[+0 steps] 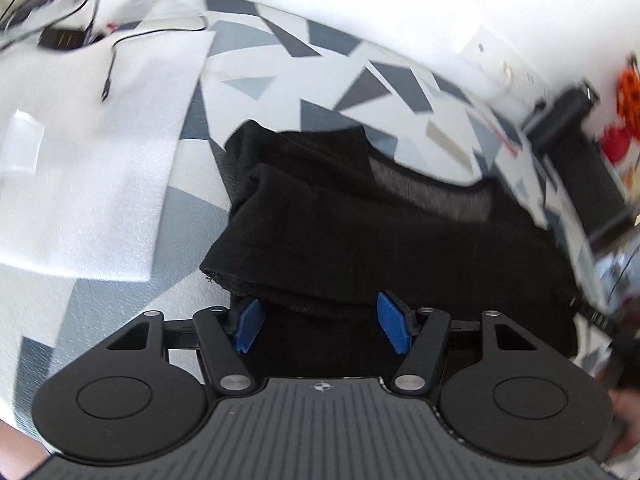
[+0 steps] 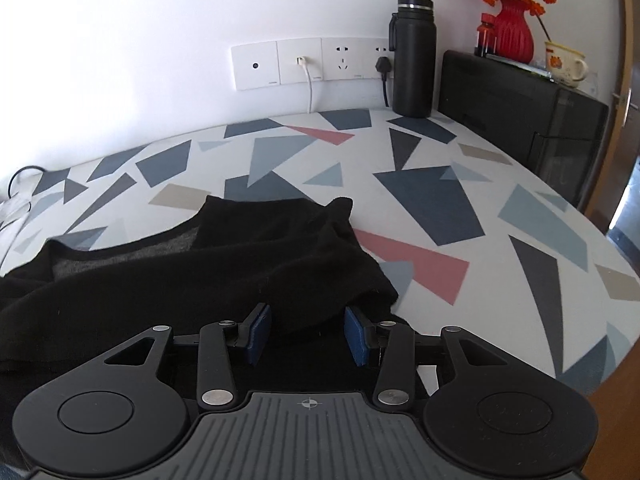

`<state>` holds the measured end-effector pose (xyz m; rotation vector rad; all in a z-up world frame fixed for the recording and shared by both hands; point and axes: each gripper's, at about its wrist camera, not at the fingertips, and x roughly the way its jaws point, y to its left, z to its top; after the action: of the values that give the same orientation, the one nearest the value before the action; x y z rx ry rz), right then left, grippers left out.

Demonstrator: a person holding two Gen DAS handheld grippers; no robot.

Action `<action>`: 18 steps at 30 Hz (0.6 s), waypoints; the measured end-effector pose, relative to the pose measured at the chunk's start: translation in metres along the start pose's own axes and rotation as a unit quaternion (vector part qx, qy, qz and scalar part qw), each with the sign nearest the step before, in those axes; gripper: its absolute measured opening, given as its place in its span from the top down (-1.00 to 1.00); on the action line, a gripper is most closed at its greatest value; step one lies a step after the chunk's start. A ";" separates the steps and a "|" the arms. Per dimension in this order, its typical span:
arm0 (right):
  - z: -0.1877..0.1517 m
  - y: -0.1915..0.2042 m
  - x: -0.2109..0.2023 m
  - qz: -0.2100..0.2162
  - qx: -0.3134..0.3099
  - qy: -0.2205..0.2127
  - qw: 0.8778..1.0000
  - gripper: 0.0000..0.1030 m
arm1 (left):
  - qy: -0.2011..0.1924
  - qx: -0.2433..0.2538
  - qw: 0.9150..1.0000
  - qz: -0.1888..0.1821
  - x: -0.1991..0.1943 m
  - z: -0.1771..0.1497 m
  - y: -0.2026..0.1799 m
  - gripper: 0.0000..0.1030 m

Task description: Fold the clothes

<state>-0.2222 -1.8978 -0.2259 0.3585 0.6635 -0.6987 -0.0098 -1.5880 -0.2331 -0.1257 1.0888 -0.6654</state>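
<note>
A black garment (image 1: 360,232) (image 2: 208,272) lies crumpled on the table's patterned cloth (image 2: 420,184), with a grey inner layer showing at its far edge. In the left wrist view my left gripper (image 1: 320,328) stands open over the garment's near edge, its blue pads (image 1: 394,328) wide apart and touching no cloth. In the right wrist view my right gripper (image 2: 308,334) is over the garment's right end. A rolled fold of black cloth runs between its blue pads (image 2: 356,336), whose inner faces still show, so they do not press on it.
A white foam sheet (image 1: 80,140) with cables (image 1: 108,60) lies left of the garment. Along the wall stand a black bottle (image 2: 412,56), wall sockets (image 2: 312,64), a black box (image 2: 520,104) bearing a red vase (image 2: 512,32) and a mug (image 2: 564,64). The table's rounded edge (image 2: 600,344) is at the right.
</note>
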 end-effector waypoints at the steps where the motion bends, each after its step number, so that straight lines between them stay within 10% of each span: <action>1: 0.002 -0.004 0.001 0.004 0.015 0.002 1.000 0.24 | -0.011 -0.010 1.000 0.000 -0.002 0.002 0.002 -0.22; 8: -0.003 -0.042 0.005 0.050 0.189 0.027 0.980 0.19 | -0.048 -0.111 0.992 -0.024 -0.004 0.006 0.027 -0.22; 18: -0.010 -0.049 0.015 0.045 0.249 0.011 0.967 0.18 | -0.062 -0.164 0.984 0.008 -0.002 0.013 0.053 -0.21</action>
<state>-0.2518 -1.9347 -0.2474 0.8562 0.4813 -0.7714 0.0239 -1.5473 -0.2472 -0.4361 1.0707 -0.4525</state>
